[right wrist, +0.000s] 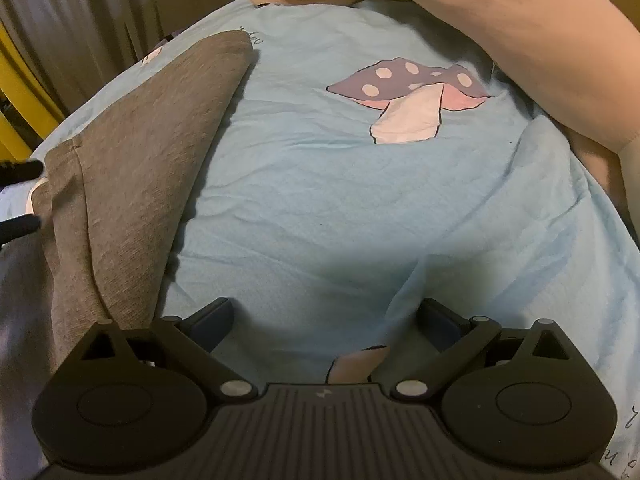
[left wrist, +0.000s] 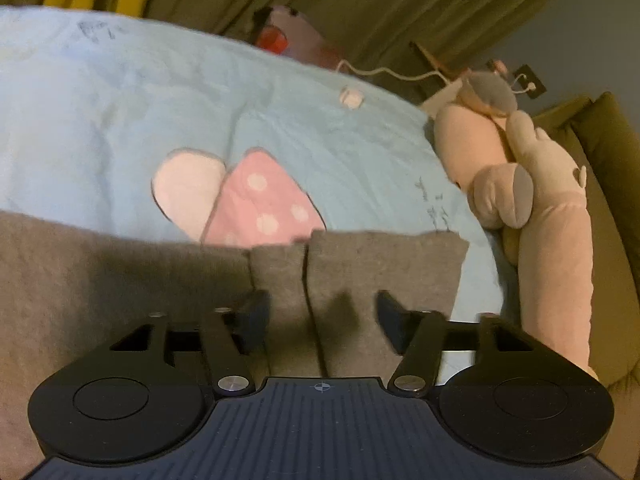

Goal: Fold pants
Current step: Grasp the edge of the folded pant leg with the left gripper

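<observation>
The grey pants lie flat on a light blue bedsheet. In the left wrist view their two leg ends lie side by side just ahead of my left gripper, which is open above them with nothing between the jaws. In the right wrist view the pants stretch along the left side, folded lengthwise, one end toward the far edge. My right gripper is open over bare sheet, to the right of the pants. The left gripper's fingertips show at the left edge by the pants.
A pink and grey plush toy lies along the bed's right edge; it also fills the top right of the right wrist view. A white charger and cable lie on the sheet. Mushroom prints mark the sheet. Curtains hang behind the bed.
</observation>
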Demonstrator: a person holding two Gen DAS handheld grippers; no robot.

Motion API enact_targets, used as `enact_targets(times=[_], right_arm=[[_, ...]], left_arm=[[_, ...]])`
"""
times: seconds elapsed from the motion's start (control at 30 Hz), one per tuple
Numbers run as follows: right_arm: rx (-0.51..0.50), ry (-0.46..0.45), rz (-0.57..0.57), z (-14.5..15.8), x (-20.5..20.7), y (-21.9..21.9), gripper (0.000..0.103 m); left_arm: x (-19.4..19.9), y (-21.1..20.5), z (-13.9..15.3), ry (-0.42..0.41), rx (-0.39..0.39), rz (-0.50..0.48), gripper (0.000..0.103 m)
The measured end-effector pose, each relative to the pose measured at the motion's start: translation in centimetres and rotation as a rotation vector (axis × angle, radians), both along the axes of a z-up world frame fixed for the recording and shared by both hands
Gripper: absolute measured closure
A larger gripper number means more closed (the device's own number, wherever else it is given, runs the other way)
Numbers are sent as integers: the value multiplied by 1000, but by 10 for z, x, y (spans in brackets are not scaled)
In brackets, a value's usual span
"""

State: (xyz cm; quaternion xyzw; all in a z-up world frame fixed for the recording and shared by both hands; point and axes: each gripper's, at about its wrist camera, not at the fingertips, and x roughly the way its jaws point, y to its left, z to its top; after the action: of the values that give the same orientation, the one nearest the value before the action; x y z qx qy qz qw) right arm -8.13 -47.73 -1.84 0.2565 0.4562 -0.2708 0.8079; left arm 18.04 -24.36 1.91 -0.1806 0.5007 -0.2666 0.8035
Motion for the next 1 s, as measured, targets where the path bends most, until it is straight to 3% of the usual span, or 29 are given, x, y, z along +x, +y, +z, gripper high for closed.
enact_targets(times=[0.07, 0.27, 0.4, 0.43, 0.5, 0.53, 0.57, 0.6, 0.7, 0.73, 0.8, 0.83, 0.87, 0.9, 0.93, 1.0], right_arm=[[5, -8, -4, 0, -1, -1, 4], [-12, 20, 11, 0, 4, 1, 4], [0, 2, 3, 0, 1, -1, 4], [1, 1, 2, 0, 1, -1, 4], [-3, 6, 4, 0, 2, -1, 4], [-5, 9, 6, 0, 3, -1, 4], [-8, 12, 8, 0, 3, -1, 4], [-10, 14, 10, 0, 4, -1, 4], [-16, 19, 12, 0, 5, 0, 4], [-18, 20, 12, 0, 5, 0, 4], [-21, 24, 14, 0, 5, 1, 4], [-23, 26, 15, 0, 5, 1, 4], [-24, 28, 16, 1, 6, 2, 4], [-25, 30, 17, 1, 6, 2, 4], [-26, 31, 18, 1, 6, 2, 4], [-29, 32, 20, 1, 6, 2, 4]], left_arm=[[-2, 5, 2, -32, 31, 12, 25], [0, -7, -8, -4, 44, -53, 24], [10, -21, -18, 17, 48, -35, 28], [11, -22, -19, 23, 30, -30, 33], [14, -24, -18, 24, 15, -23, 67], [15, -25, -18, 17, 24, -21, 72], [15, -26, -19, 4, 41, -27, 85], [15, -27, -20, -10, 44, -36, 88], [14, -27, -21, -31, 44, -49, 87], [14, -28, -22, -38, 49, -55, 82], [14, -34, -24, -26, 51, -51, 47], [14, -36, -25, -15, 37, -48, 46], [13, -40, -25, -19, 42, -45, 48], [12, -45, -24, -36, 68, -47, 74], [11, -48, -23, -58, 98, -50, 89], [6, -46, -17, -78, 67, -38, 91]])
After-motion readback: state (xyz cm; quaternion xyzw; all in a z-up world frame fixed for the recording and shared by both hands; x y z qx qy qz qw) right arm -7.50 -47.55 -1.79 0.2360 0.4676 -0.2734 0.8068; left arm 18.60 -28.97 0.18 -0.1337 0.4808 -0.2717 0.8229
